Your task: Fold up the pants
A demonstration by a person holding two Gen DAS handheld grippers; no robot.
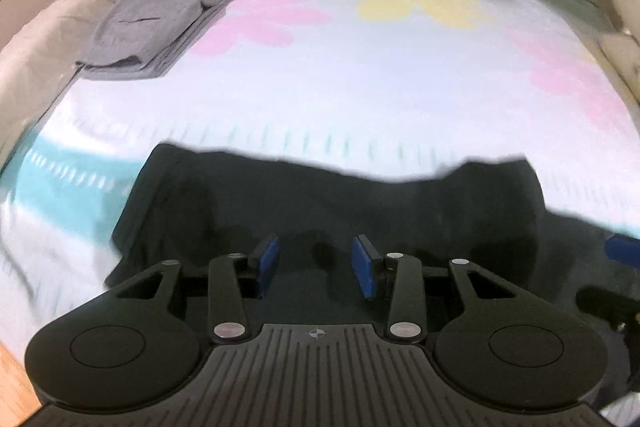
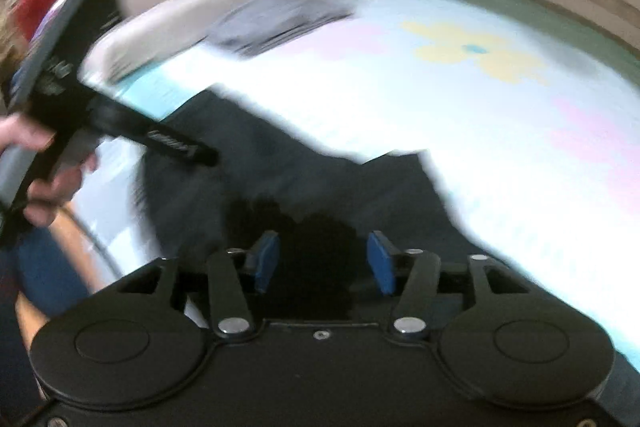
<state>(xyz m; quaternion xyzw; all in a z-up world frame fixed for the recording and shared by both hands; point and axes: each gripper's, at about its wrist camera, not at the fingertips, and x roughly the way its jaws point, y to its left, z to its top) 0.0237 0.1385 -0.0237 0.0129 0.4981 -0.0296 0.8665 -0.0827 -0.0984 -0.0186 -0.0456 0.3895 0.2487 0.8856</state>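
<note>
my left gripper (image 1: 316,265) hangs released, blue pads apart with nothing between them, over the dark pants (image 1: 320,203) lying folded on the bed (image 1: 360,87) just ahead. my right gripper (image 2: 323,261) is released too, jaws wide above the same pants (image 2: 280,171). a grey folded garment (image 1: 160,27) sits far ahead-left.

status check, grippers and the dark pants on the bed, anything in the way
Left gripper open, over the dark pants, gripping nothing. Right gripper open, nothing between pads. Pants lie bunched on the flowered bedspread. Folded grey garment well clear.
</note>
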